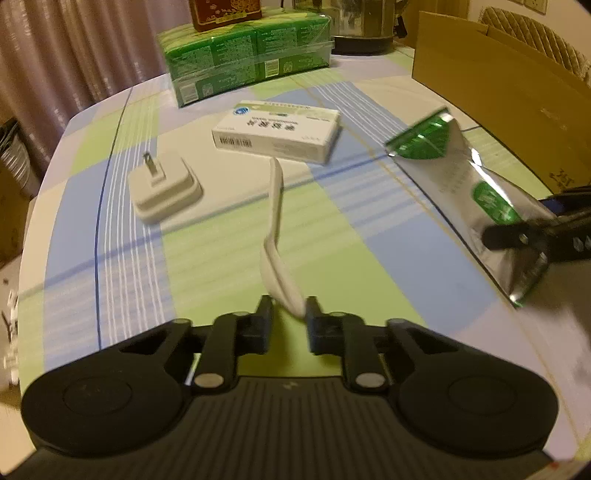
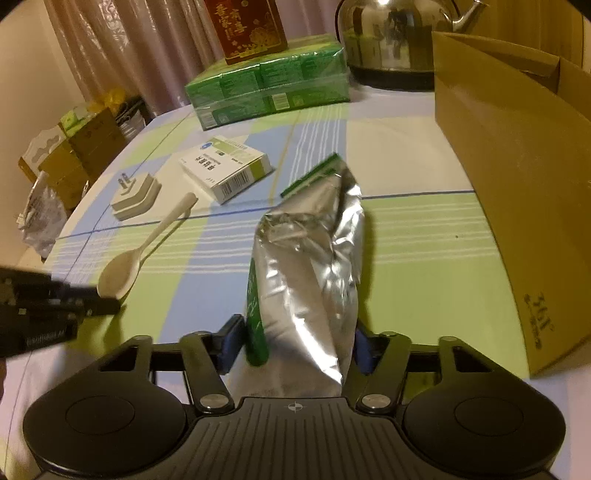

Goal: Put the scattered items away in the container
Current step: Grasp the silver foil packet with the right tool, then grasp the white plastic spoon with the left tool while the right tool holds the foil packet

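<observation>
My right gripper (image 2: 295, 347) is shut on a silver and green foil pouch (image 2: 314, 266) and holds it above the table; the pouch also shows in the left wrist view (image 1: 469, 199). My left gripper (image 1: 290, 314) is open, its jaws on either side of the bowl of a white spoon (image 1: 277, 236) that lies on the cloth. The spoon also shows in the right wrist view (image 2: 147, 243). A white medicine box (image 1: 277, 133) and a white plug adapter (image 1: 164, 186) lie farther back. The cardboard box (image 2: 517, 177) stands at the right.
A green shrink-wrapped pack (image 2: 269, 85) with a red box (image 2: 247, 26) on it stands at the back of the table. A steel kettle (image 2: 391, 37) stands behind the cardboard box. Boxes and bags (image 2: 74, 147) sit beyond the table's left edge.
</observation>
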